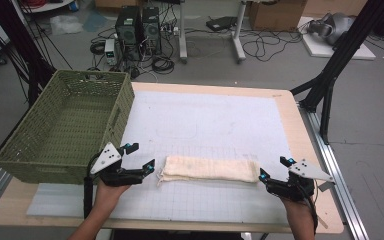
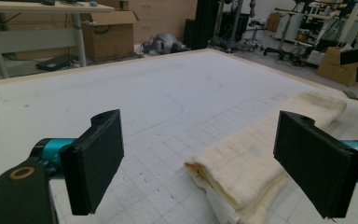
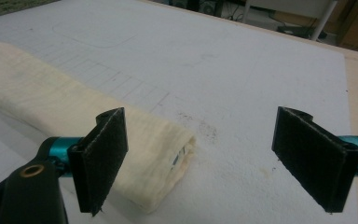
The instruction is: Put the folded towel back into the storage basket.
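Observation:
A cream cloth (image 1: 209,169), folded into a long strip, lies on the white gridded mat (image 1: 215,120) near the table's front. My left gripper (image 1: 141,156) stands open just off the cloth's left end, nothing between its jaws. In the left gripper view the cloth's (image 2: 261,149) near end lies ahead, between the wide-apart pads (image 2: 98,161). My right gripper (image 1: 275,168) is open at the cloth's right end. In the right gripper view the cloth's (image 3: 51,107) end reaches in behind the left pad (image 3: 100,158); the jaws hold nothing.
A green woven basket (image 1: 65,125) stands empty at the table's left, close to my left gripper. The mat stretches bare behind the cloth. The table's wooden edge (image 1: 305,140) runs along the right. Computers, cables and boxes lie on the floor beyond the table.

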Demonstrator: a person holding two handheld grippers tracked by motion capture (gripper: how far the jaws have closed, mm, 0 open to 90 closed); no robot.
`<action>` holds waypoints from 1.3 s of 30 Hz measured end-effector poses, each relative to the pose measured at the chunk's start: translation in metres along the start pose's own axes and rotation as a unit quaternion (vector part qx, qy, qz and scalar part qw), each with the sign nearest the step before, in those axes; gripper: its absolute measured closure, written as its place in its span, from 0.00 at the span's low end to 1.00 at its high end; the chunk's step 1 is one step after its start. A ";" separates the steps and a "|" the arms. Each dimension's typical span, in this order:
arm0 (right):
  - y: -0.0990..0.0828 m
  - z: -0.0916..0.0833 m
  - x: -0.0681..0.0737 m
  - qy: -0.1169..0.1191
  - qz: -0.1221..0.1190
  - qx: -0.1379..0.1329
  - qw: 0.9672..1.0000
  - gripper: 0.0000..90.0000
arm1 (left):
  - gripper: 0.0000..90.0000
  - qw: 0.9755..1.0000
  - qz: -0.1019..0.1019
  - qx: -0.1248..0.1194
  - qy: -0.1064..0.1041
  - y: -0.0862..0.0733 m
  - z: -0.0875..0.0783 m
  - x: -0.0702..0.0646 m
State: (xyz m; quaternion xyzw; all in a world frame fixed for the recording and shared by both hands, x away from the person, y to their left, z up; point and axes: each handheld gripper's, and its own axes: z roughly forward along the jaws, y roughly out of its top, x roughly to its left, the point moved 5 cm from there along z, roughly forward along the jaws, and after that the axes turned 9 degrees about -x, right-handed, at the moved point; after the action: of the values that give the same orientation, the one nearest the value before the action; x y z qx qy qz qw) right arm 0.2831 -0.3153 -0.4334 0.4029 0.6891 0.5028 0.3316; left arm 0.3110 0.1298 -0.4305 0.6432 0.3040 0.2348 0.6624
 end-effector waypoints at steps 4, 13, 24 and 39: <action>0.000 0.000 0.000 0.001 0.007 -0.001 1.000 0.19 | 0.18 1.000 0.004 0.003 0.001 0.000 -0.001 -0.001; 0.002 0.004 0.003 0.007 0.003 0.003 1.000 0.19 | 0.18 1.000 0.002 0.008 0.005 -0.001 -0.004 0.001; 0.001 0.005 0.003 0.007 0.004 0.004 1.000 0.19 | 0.18 1.000 0.006 0.016 0.002 -0.001 -0.002 -0.001; 0.003 0.006 0.004 0.009 0.002 -0.001 1.000 0.19 | 0.20 1.000 -0.005 0.023 -0.016 -0.001 0.001 -0.004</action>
State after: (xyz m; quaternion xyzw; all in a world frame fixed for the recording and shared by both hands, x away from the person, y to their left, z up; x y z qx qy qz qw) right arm 0.2868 -0.3092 -0.4324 0.3999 0.6905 0.5077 0.3248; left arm 0.3088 0.1263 -0.4306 0.6603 0.3017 0.2143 0.6535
